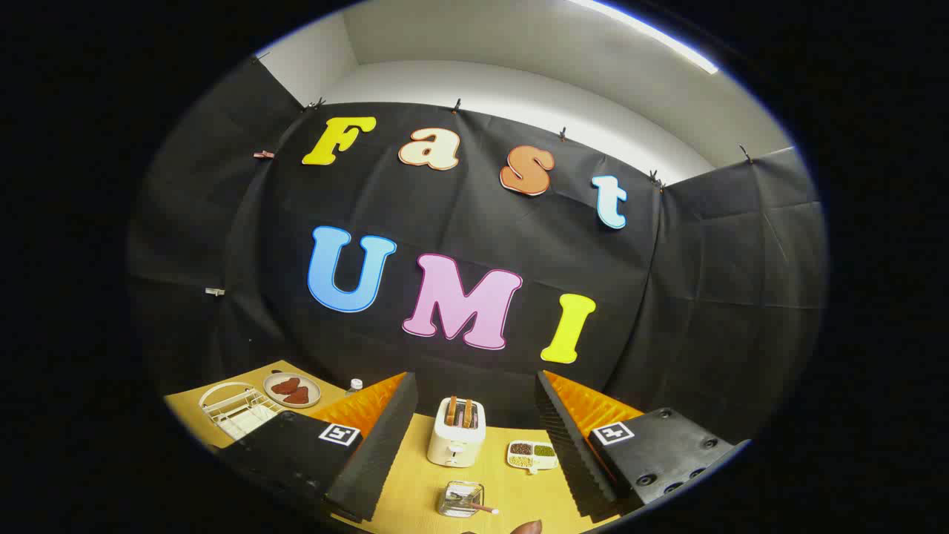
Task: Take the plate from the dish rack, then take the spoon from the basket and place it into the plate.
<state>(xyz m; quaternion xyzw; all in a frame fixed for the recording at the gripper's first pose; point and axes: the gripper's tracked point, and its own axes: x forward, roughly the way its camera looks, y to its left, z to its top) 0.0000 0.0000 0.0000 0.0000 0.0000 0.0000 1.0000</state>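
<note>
Black cloth walls (474,222) enclose a yellow table (415,475), under a white ceiling with a strip light (652,33).

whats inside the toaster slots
Two brown slices stand up out of the toaster, between the open gripper's fingers. Their lower parts are hidden inside the slots.

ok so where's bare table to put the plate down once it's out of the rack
The table is bare between the open fingers, left of the toaster. It is tighter ahead: toaster, divided dish and spoon basket cluster together. The far left is crowded by the dish rack and plate.
</note>
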